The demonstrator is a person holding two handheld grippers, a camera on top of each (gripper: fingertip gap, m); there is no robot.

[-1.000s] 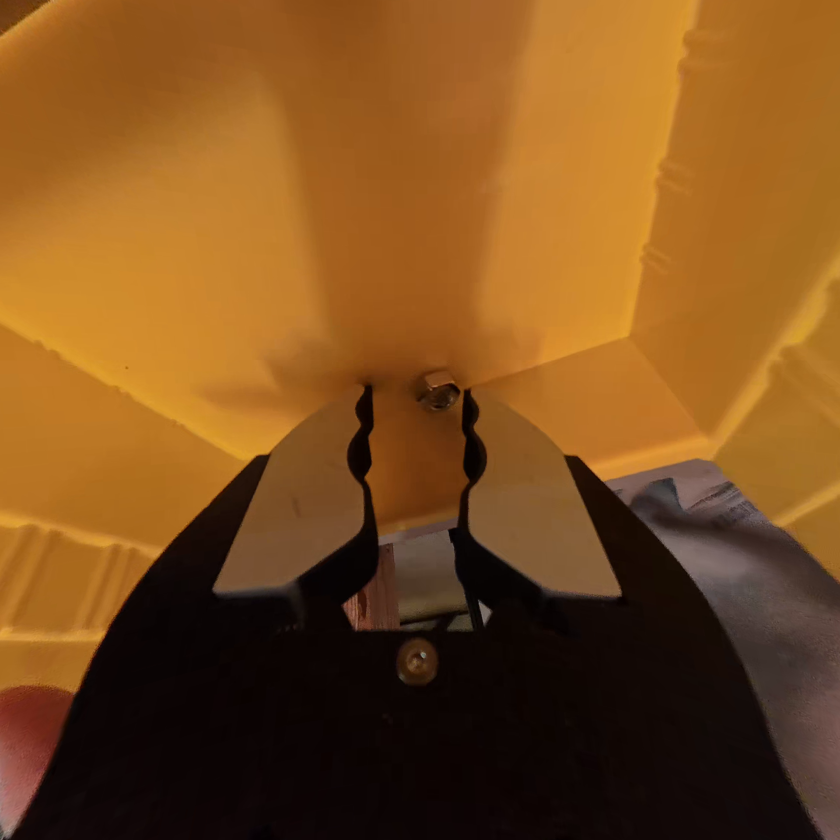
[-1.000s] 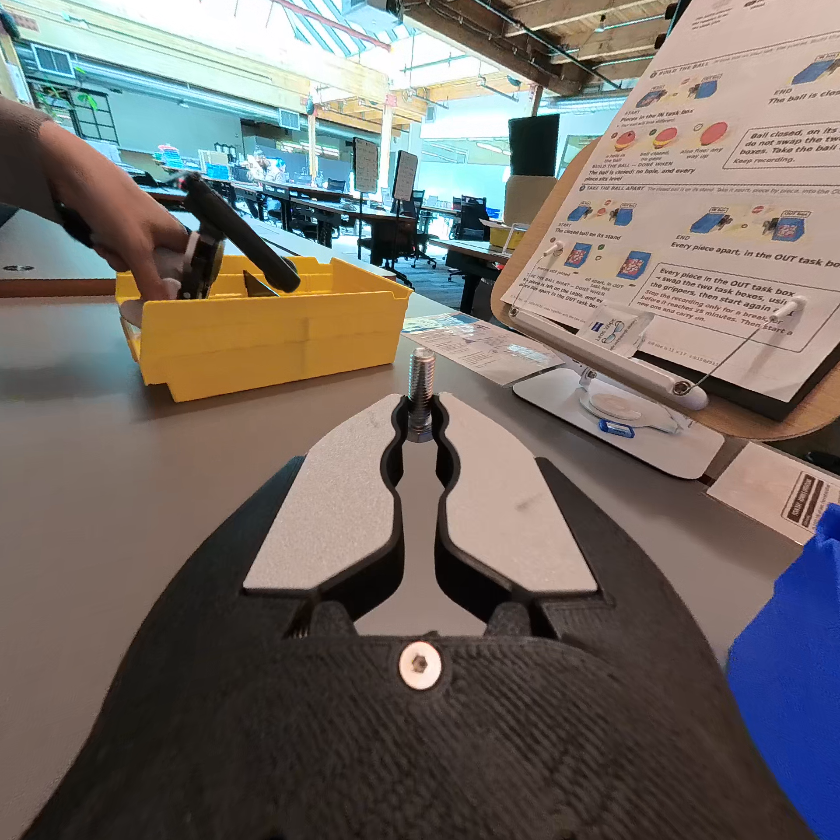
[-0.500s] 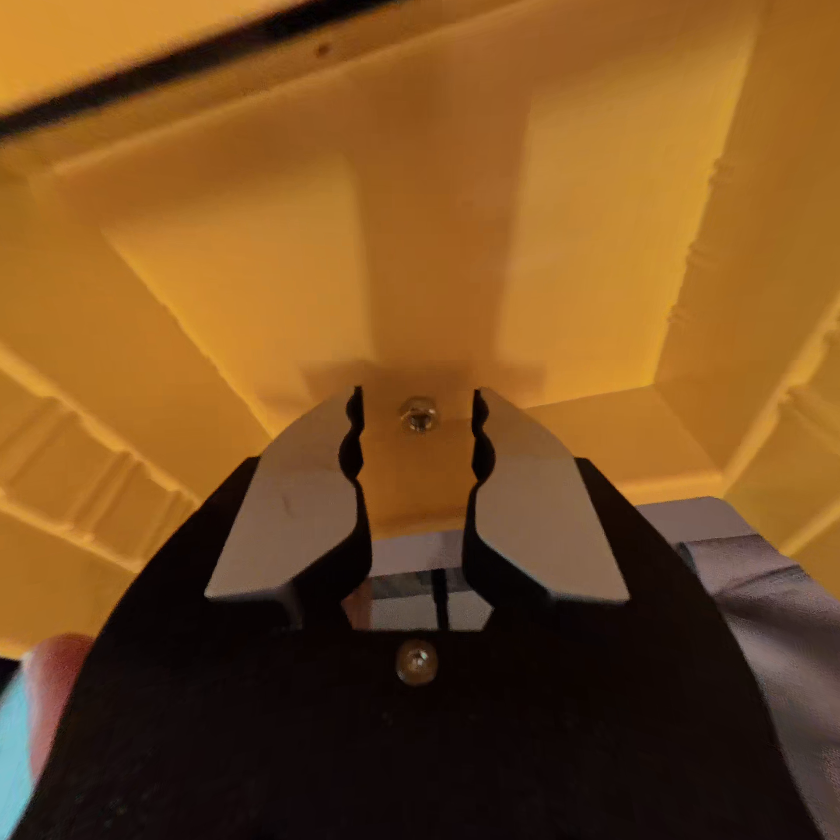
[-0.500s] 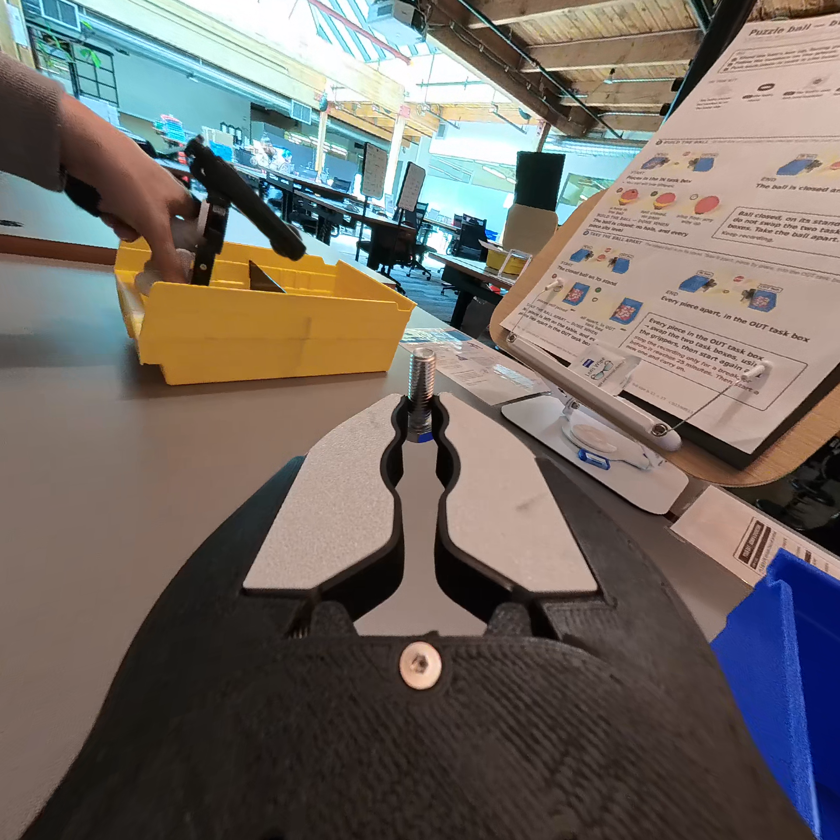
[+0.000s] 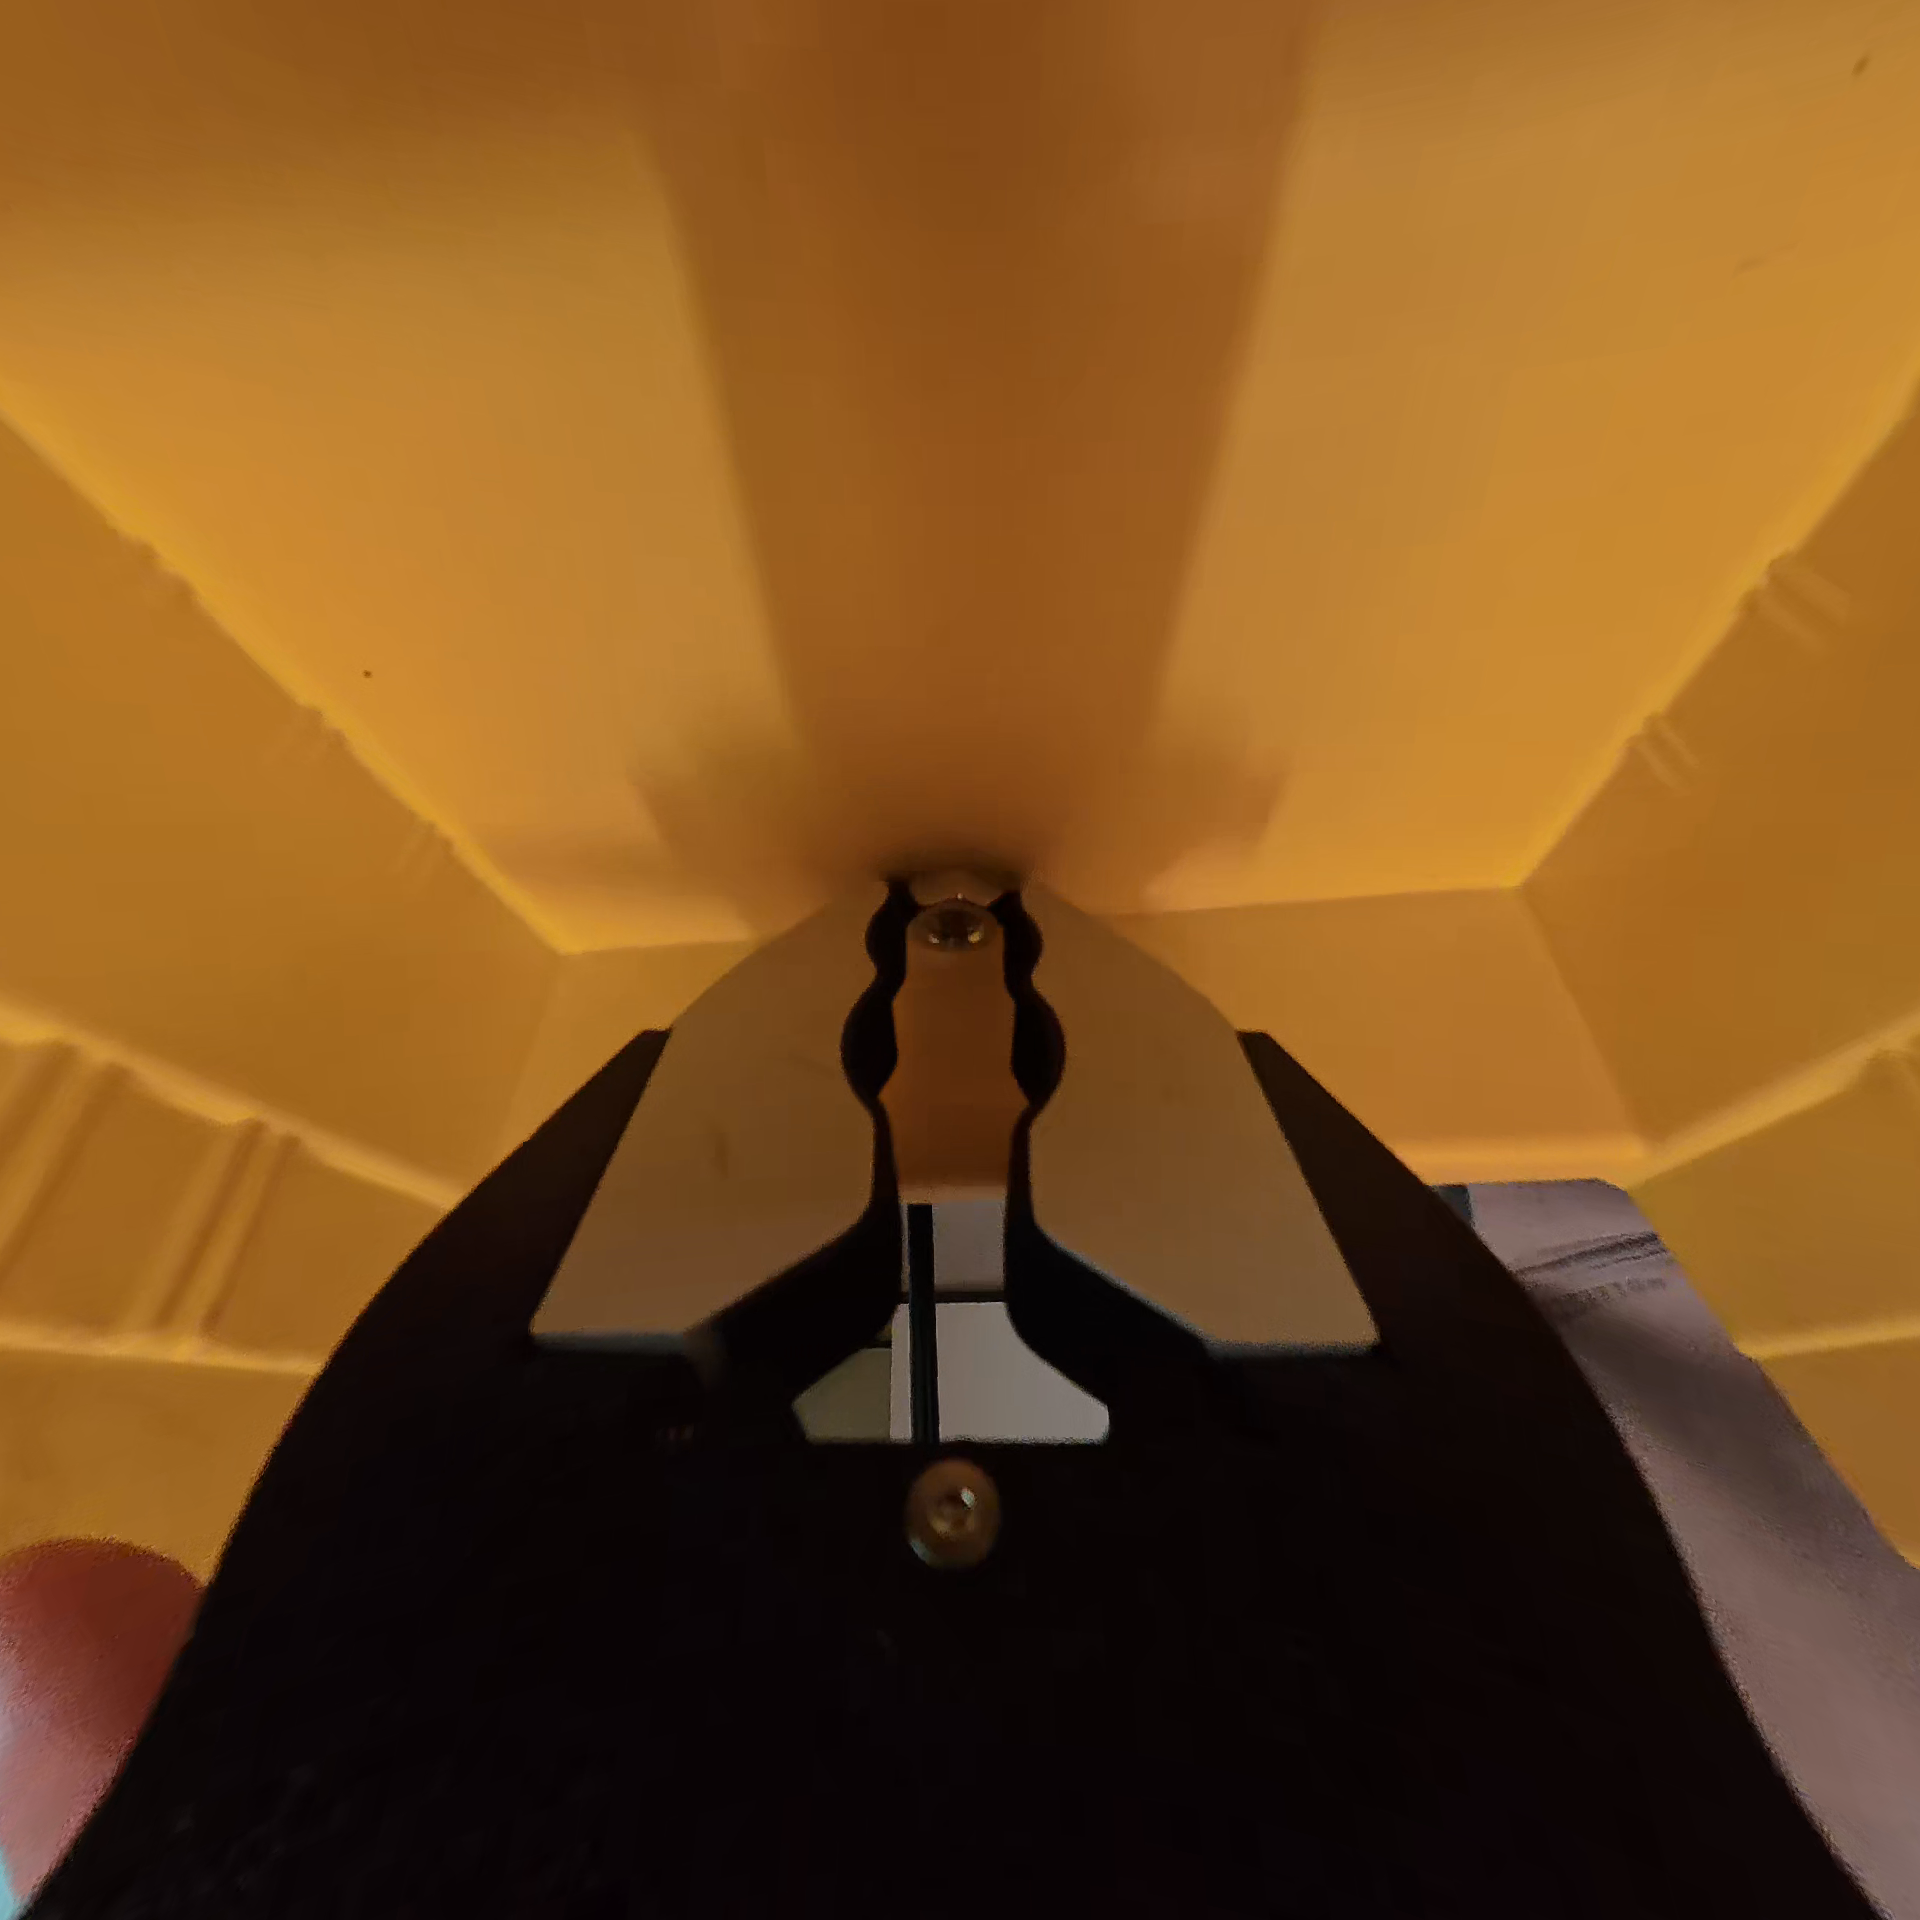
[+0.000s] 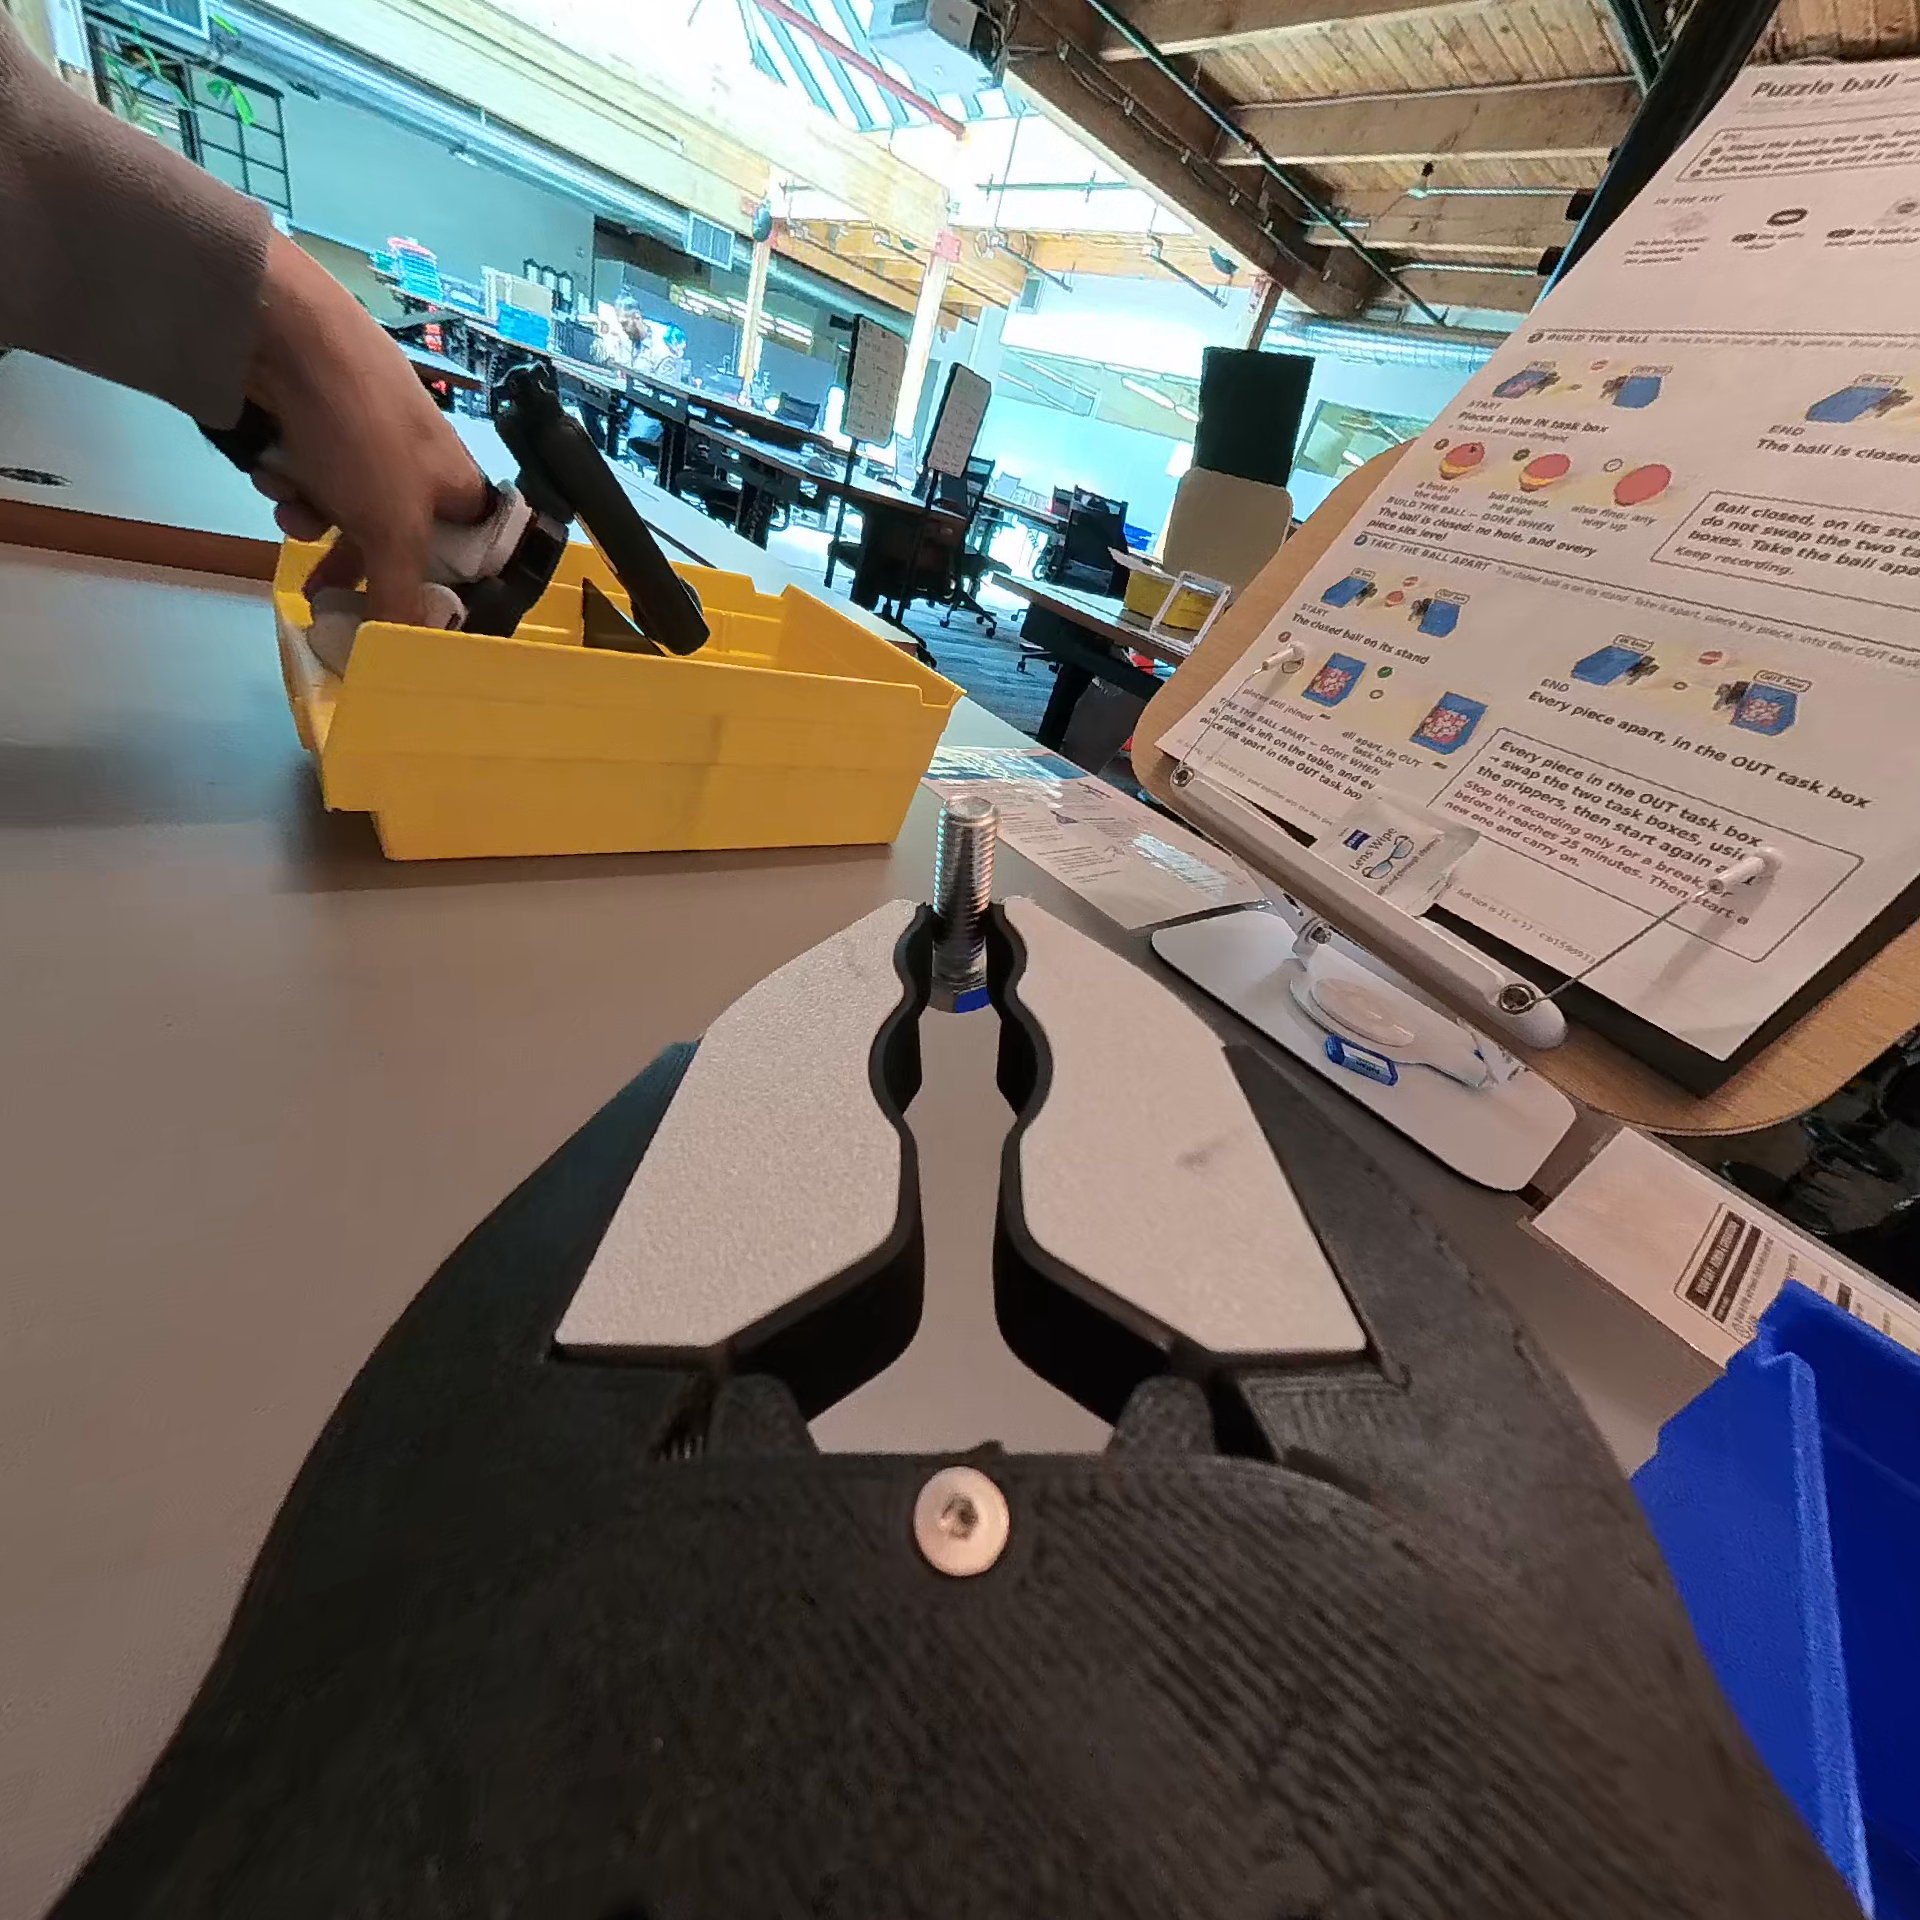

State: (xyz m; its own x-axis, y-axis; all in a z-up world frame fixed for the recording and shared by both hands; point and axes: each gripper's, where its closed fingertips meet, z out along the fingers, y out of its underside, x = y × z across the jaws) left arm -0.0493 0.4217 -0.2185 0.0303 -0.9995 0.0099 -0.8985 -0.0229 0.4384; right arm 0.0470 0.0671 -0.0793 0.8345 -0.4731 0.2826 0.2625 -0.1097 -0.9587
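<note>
Since the earlier frame, left tongs (image 5: 951,914) have narrowed and now clench a small metal nut (image 5: 948,923) on the floor of the yellow bin (image 6: 623,758). Right tongs (image 6: 961,935) grip an upright threaded bolt (image 6: 964,883) above the desk (image 6: 312,987), well apart from the bin.

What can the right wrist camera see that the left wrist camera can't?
Only the right wrist view shows the right gripper shut on a silver bolt, the grey table, the blue bin and the instruction sheet on its stand.

Only the left wrist view shows the small metal nut gripped at the left gripper's fingertips.

Both show the yellow bin: the left from inside, the right from outside.
</note>
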